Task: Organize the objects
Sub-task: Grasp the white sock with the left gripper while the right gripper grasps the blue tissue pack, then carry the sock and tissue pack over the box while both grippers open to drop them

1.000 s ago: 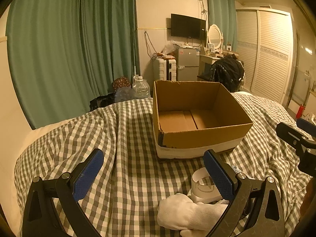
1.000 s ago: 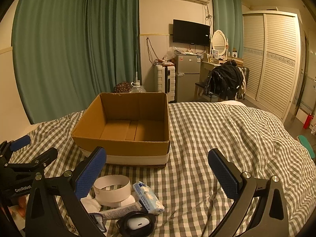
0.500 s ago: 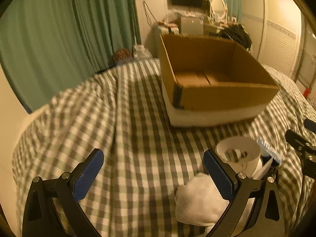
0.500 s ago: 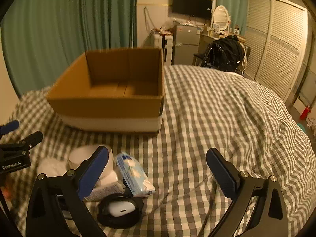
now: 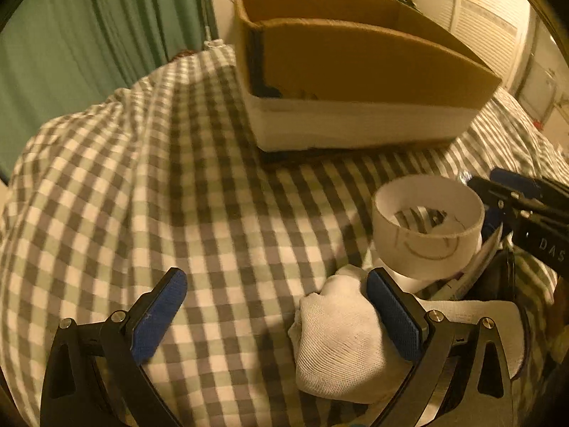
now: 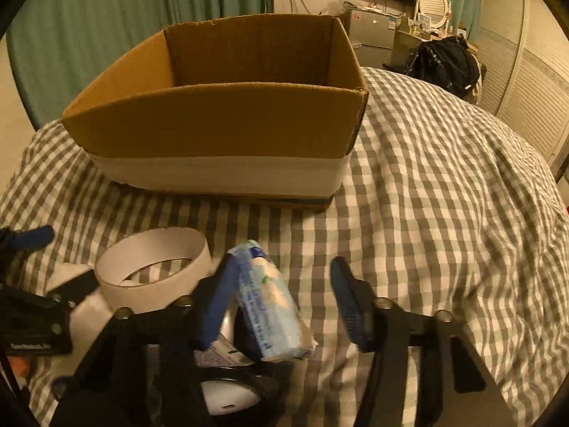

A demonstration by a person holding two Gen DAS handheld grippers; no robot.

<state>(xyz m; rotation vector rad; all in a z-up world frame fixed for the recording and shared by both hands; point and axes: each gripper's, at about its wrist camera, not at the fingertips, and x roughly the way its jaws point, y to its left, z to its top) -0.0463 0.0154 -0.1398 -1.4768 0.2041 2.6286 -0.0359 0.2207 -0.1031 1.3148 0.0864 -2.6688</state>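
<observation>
1. We see a bed covered by a grey-and-white checked blanket (image 6: pixel 444 192), and on it an open cardboard box (image 6: pixel 220 121) with a white band along its base; what shows of its inside holds nothing.
2. Nearer to us than the box, on the blanket, lies a small cluster of things: a white paper ring (image 6: pixel 153 270) standing on its edge, a pale blue tissue pack (image 6: pixel 270 306), a rolled white sock (image 5: pixel 338 341) and a dark round case (image 6: pixel 227 391) with a white oval object in it.
3. Our left gripper (image 5: pixel 274 316) points steeply down at the blanket with its blue pads spread wide; the sock sits just inside its right finger, touching that pad, while the left pad stands well apart from it over bare blanket.
4. Our right gripper (image 6: pixel 281 306) has just been closing and its jaws now stand partly drawn in around the tissue pack. The left pad lies against the pack's side; the right pad is still apart from it, so the pack is between the fingers but not pinched.
5. The paper ring stands just left of the right gripper's left finger, between the two grippers.
6. The pack lies tilted, its far end towards the box.
</observation>
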